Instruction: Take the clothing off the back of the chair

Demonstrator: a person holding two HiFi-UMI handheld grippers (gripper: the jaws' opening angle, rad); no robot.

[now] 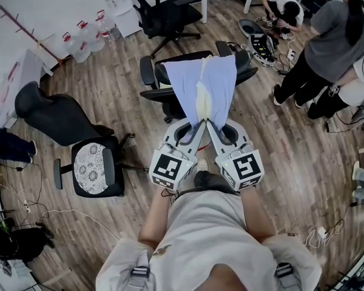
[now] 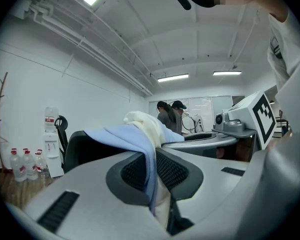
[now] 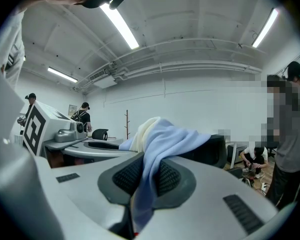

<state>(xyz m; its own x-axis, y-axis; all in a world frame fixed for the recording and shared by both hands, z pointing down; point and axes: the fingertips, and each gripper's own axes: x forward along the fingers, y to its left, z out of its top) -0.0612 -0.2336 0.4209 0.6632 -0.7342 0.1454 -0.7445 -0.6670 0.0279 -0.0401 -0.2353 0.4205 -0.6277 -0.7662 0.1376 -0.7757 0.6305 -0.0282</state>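
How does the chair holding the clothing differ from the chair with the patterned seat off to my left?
The chair ahead has light blue clothing draped over it; the left chair has a bare back. The left chair carries a white patterned seat cushion; none shows on the chair ahead. The chair ahead stands straight in front, the left chair off to the side. Both are black with armrests.

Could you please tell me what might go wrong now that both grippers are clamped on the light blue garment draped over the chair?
1. The garment lies draped over the black chair; its far end may catch on an armrest or drag the chair along.
2. The left gripper and right gripper pinch one bunched edge close together, so the loose fabric could slip out or trail on the floor.
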